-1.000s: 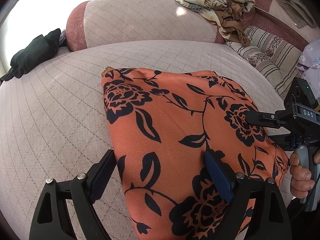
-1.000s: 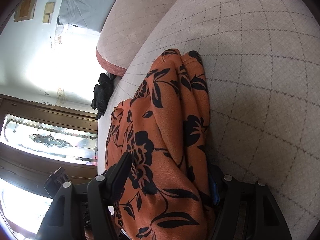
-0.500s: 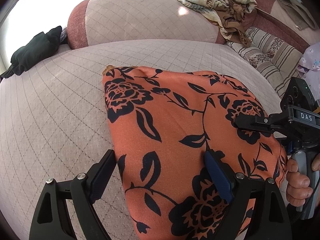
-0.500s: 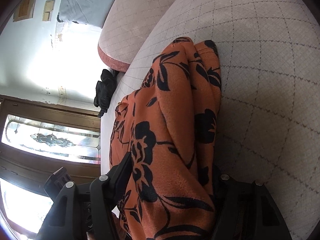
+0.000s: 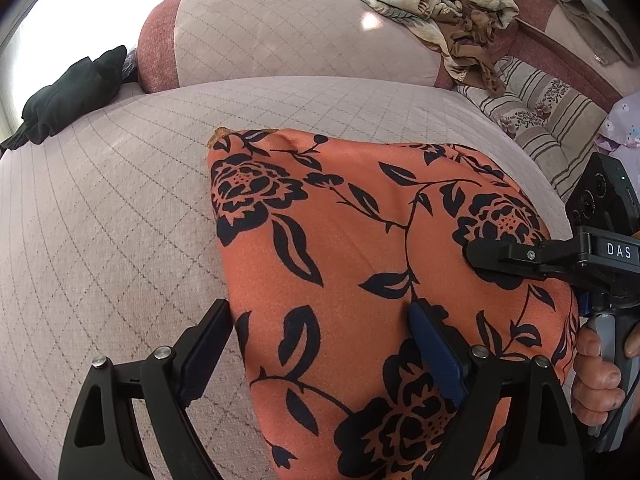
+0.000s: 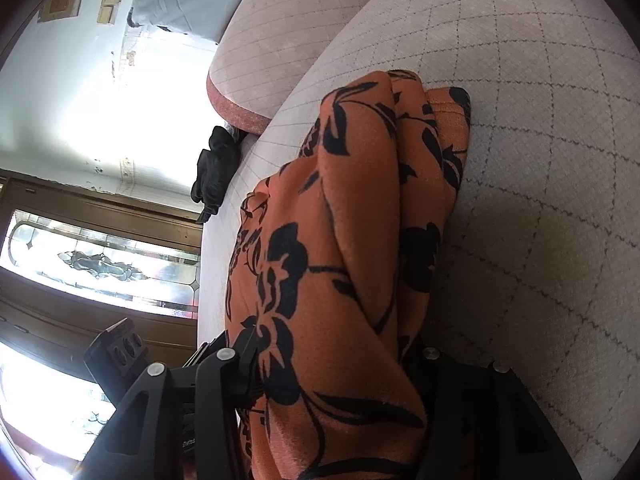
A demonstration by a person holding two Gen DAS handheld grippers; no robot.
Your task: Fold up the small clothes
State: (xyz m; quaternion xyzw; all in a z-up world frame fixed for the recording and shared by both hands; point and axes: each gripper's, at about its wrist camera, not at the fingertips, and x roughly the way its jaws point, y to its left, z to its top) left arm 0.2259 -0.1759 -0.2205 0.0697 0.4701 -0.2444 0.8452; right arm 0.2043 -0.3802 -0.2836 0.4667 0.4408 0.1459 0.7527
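- Garment [image 5: 360,264]: orange with black flowers and leaves.
- Sofa [image 5: 100,220] under it: pale pink, thin diamond grid.
- Beyond the garment, cushion [image 5: 548,116]: beige-striped.

Garment [image 5: 360,264] lies on cushion [image 5: 120,220], backrest [image 5: 280,40] behind.

The right gripper [image 5: 486,254] slides leftward over the orange floral garment [image 5: 360,280], and the cloth bunches thicker between its fingers, lifting off the quilted cushion [image 6: 540,160].

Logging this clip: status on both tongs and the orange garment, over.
Left tongs open, straddling the orange floral garment's near edge. Right tongs shut on its bunched side. Garment lies on quilted cushion; nothing obstructing.
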